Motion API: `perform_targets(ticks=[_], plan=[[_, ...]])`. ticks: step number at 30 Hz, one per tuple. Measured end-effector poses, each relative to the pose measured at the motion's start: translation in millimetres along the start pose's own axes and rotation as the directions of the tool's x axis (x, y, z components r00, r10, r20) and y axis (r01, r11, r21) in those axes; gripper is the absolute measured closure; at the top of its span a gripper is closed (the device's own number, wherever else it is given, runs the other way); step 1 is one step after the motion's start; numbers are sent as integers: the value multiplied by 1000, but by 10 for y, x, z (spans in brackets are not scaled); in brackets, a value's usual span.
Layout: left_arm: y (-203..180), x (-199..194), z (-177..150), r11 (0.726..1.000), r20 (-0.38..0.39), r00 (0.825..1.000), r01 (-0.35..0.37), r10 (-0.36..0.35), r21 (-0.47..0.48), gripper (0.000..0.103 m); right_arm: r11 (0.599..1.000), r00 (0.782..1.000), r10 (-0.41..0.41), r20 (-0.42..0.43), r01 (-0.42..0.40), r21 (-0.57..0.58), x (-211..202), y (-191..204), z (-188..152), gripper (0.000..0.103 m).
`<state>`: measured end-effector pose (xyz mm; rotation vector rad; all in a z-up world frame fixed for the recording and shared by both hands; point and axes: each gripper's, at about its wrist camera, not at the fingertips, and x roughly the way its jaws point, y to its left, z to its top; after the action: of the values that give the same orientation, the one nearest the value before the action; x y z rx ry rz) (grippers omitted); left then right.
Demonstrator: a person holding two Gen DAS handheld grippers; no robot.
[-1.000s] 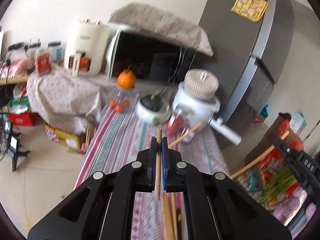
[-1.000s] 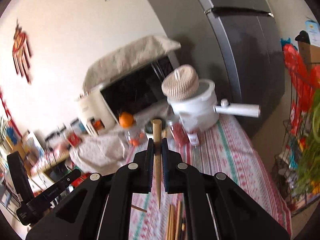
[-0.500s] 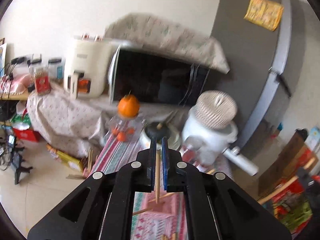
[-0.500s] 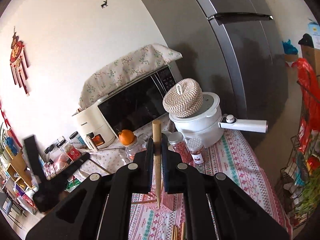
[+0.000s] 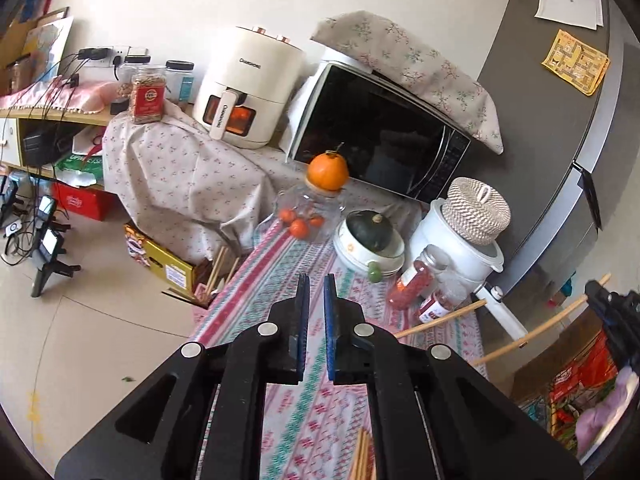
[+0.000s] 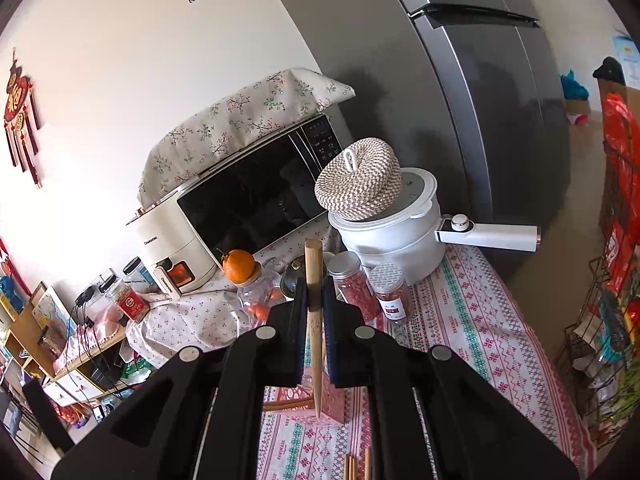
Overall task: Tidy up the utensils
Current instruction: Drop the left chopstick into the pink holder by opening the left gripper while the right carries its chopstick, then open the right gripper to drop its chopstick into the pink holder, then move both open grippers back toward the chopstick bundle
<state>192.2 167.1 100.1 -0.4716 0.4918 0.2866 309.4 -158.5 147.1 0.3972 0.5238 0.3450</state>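
My left gripper (image 5: 316, 280) hangs over the striped tablecloth (image 5: 280, 280), shut, with nothing between its blue pads. My right gripper (image 6: 316, 286) is shut on a wooden chopstick (image 6: 314, 340) that points tip down over a pink perforated holder (image 6: 334, 402). Another chopstick (image 6: 286, 405) sticks out sideways from that holder. Several loose chopsticks (image 6: 352, 468) lie on the cloth near the bottom edge, and the left wrist view shows these loose chopsticks (image 5: 362, 456) too. In that view the right gripper (image 5: 612, 308) appears at the far right with its chopstick (image 5: 540, 322).
At the back of the table stand a white pot (image 6: 392, 236) with a woven lid, two spice jars (image 6: 390, 292), a bowl with a squash (image 5: 370, 240) and a glass jar topped by an orange (image 5: 328, 172). Behind them are a microwave (image 5: 380, 148) and a fridge (image 6: 460, 100). The table edge drops to the floor (image 5: 100, 340) on the left.
The chopstick that the left gripper held is no longer between its pads, and that gripper has pulled back and dropped lower. The right gripper has moved sideways over the pink holder, still holding its chopstick.
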Motion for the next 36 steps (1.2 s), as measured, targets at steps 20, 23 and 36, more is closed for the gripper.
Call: perform_targets(ticks=[20, 23, 36], plan=[[-72, 130, -77, 999, -59, 998, 36, -35, 26, 95, 993, 991, -80, -107, 69, -101, 709, 268, -446, 91], [-175, 160, -184, 997, -85, 996, 44, -38, 59, 92, 986, 987, -113, -118, 97, -134, 633, 168, -570, 90], [-500, 353, -794, 981, -217, 976, 63, -23, 182, 60, 964, 947, -209, -246, 157, -214, 537, -275, -1226, 58]])
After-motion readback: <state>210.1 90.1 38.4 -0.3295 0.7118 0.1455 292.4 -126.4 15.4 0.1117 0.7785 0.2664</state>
